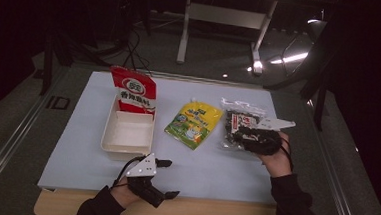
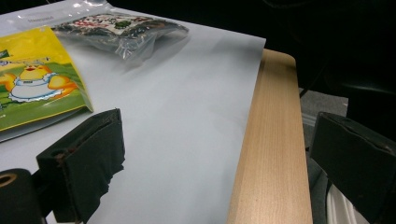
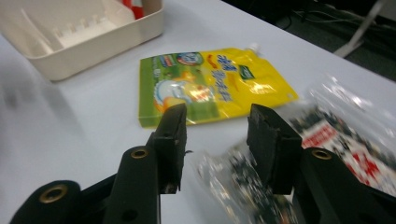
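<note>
White sheet [image 1: 76,145] covers table. Cream tray [image 1: 127,132] at left, red packet [image 1: 135,91] standing in far end. Yellow pouch [image 1: 193,123] mid-sheet. Clear snack bag [image 1: 237,121] right of pouch. Right gripper [image 3: 215,123] over bag's near corner, jaws apart. Left gripper [image 1: 166,177] at near edge, jaws wide, nothing held.

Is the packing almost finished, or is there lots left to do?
Just started. The red bag already stands in the white tray. The right gripper hangs open over the clear bag, not gripping yet. The yellow pouch lies on the table, and the left gripper waits open.
</note>
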A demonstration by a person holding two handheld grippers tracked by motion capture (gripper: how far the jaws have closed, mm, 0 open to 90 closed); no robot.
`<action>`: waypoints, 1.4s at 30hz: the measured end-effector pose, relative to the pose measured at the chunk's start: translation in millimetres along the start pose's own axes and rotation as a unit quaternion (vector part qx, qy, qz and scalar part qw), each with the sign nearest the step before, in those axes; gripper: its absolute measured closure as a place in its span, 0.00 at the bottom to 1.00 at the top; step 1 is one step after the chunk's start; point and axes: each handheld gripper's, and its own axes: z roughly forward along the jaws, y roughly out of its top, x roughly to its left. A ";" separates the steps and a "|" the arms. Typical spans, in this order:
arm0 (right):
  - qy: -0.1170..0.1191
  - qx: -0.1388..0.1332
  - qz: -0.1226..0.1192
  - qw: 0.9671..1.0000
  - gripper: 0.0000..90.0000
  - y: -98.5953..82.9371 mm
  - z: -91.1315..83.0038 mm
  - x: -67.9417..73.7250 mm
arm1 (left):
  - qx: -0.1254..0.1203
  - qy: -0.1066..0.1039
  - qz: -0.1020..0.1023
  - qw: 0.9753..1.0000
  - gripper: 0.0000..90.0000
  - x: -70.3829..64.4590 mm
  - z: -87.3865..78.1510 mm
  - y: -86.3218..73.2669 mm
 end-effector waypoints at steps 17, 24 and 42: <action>-0.092 0.011 0.063 0.994 1.00 -23.2 -4.8 -81.5 | 0.006 0.001 -0.004 1.000 0.05 -0.8 2.9 -3.0; -0.108 0.015 0.070 0.992 1.00 -23.0 11.0 -102.4 | 0.007 0.006 -0.005 1.000 0.05 -3.7 0.4 -4.8; -0.172 0.114 0.113 0.972 1.00 -85.2 34.6 -130.2 | 0.008 0.009 -0.009 1.000 0.05 -2.9 -0.8 -6.3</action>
